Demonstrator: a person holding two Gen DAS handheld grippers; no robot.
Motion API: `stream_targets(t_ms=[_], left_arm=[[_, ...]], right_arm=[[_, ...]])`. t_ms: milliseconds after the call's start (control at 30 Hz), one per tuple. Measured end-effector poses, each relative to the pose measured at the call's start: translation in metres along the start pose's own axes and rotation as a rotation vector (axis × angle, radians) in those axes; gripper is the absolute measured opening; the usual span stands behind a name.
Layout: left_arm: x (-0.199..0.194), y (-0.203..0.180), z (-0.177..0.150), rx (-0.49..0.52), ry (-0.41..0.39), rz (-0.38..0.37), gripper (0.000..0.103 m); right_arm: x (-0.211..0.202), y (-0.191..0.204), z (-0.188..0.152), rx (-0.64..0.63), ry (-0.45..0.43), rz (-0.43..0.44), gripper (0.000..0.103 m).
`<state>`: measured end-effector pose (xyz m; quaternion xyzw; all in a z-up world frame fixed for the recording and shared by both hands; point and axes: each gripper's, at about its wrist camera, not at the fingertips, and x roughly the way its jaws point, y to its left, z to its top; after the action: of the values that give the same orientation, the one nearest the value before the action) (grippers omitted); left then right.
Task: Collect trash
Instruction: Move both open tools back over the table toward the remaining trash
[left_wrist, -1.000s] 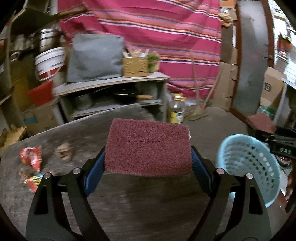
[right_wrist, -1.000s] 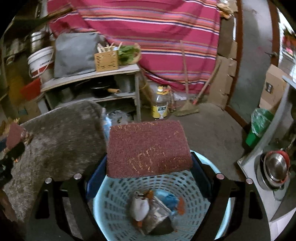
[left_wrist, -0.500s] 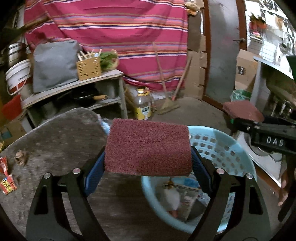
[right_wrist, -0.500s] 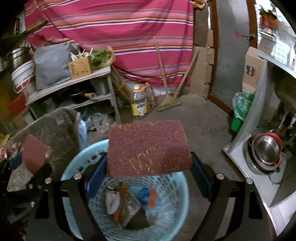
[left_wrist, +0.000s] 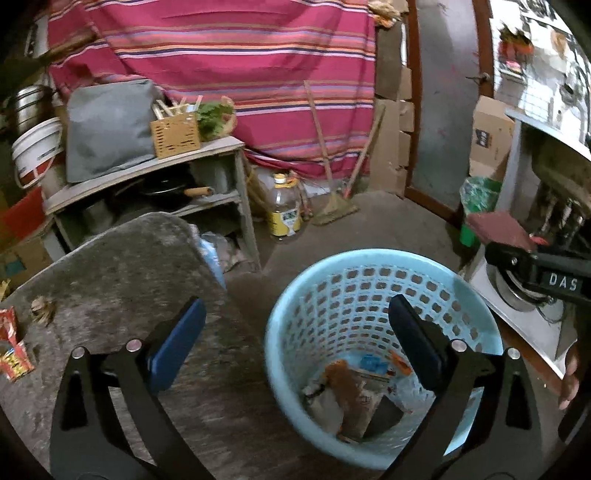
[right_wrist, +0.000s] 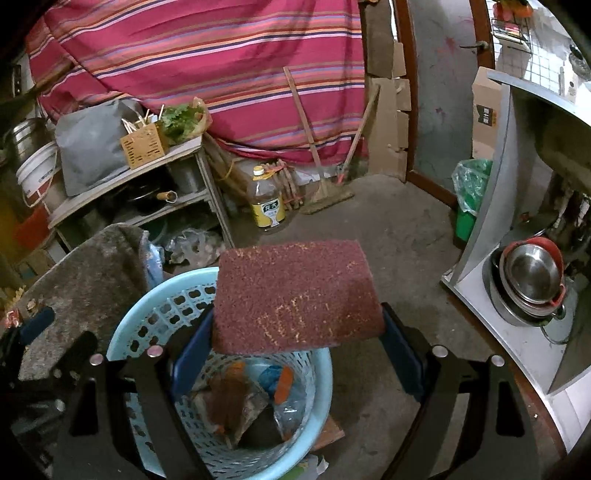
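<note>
Left wrist view: the left claw (left_wrist: 295, 343) is seen spread wide and empty, its jaws just opened, above the blue laundry basket (left_wrist: 384, 273) beside the desk (left_wrist: 122, 266). Right wrist view: a maroon scouring pad (right_wrist: 295, 295) is held between the right claw (right_wrist: 295, 354) jaws over the trash-filled basket.

Trash (left_wrist: 354, 398) in basket (left_wrist: 369, 280) (beside table (left_wrist: 129, 280))

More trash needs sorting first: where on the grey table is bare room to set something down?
The grey table is bare from the red wrappers and brown scrap at its left edge across to the blue basket. Crowded: that edge and the basket's bottom.
</note>
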<state>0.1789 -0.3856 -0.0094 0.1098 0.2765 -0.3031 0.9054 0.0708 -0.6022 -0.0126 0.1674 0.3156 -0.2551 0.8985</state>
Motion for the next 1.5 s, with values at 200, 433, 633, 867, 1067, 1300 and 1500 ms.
stream_targets(t_ms=[200, 433, 633, 867, 1067, 1300, 1500], left_arm=[[-0.026, 0.036, -0.01, -0.026, -0.025, 0.074, 0.097], [-0.055, 0.096, -0.024, -0.062, -0.024, 0.162, 0.097], [-0.076, 0.148, -0.03, -0.067, -0.028, 0.238, 0.097], [-0.097, 0.216, -0.044, -0.114, -0.043, 0.324, 0.097], [-0.095, 0.277, -0.069, -0.213, -0.003, 0.36, 0.097], [-0.091, 0.331, -0.095, -0.252, 0.063, 0.419, 0.097], [-0.096, 0.376, -0.113, -0.327, 0.1, 0.46, 0.097]], right_arm=[[0.014, 0.035, -0.007, -0.063, 0.044, 0.037, 0.084], [0.028, 0.077, -0.019, -0.12, 0.108, 0.061, 0.095], [0.03, 0.101, -0.023, -0.168, 0.11, -0.008, 0.097], [0.015, 0.129, -0.022, -0.183, 0.042, 0.009, 0.097], [0.012, 0.183, -0.032, -0.267, 0.014, 0.047, 0.097], [0.02, 0.246, -0.047, -0.334, 0.036, 0.093, 0.097], [0.033, 0.292, -0.05, -0.338, 0.061, 0.169, 0.097]])
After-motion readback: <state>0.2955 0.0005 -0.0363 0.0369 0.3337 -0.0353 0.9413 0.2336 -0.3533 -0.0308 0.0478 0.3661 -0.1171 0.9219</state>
